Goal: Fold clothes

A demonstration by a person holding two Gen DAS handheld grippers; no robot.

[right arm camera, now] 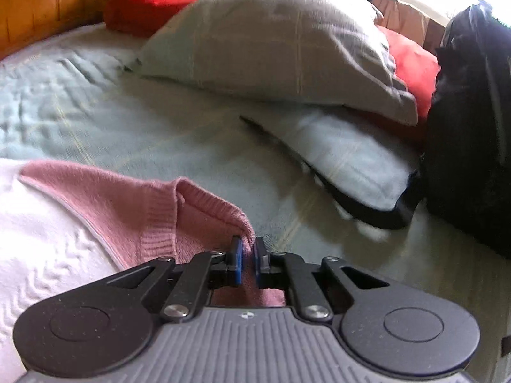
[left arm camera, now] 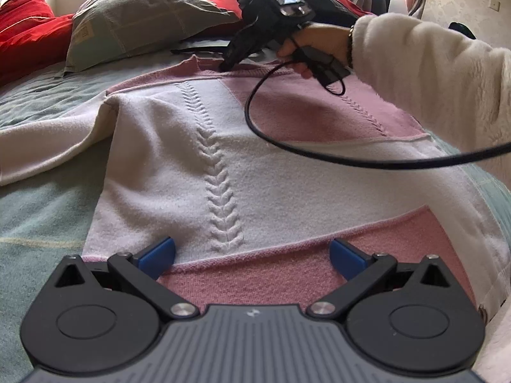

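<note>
From the left wrist view, the sweater [left arm camera: 255, 175], knit in pink and white blocks with a raised cable braid, lies spread across the bed [left arm camera: 38, 217], its far edge toward the grey pillow [left arm camera: 143, 22]. One sleeve trails off the sweater's left side. The left tool [left arm camera: 252, 250] hangs over the sweater's near pink band with its blue pads wide apart and nothing between them. At the sweater's far edge the right tool [left arm camera: 225, 65] touches down on the pink rim, held by a hand [left arm camera: 316, 41] in a fleecy cream sleeve [left arm camera: 431, 73]; a black cable [left arm camera: 319, 146] loops above the knit.

From the right wrist view, the right tool [right arm camera: 247, 255] is nearly closed, pinching a small peak of the pink ribbed edge, with the grey pillow beyond the sweater [right arm camera: 127, 217].

The knit looks soft, light and limp, likely to sag and stretch rather than hold shape. Ribbed edges and corners look like the firmest places to grip; taking two points along one edge should keep it from bunching.
</note>
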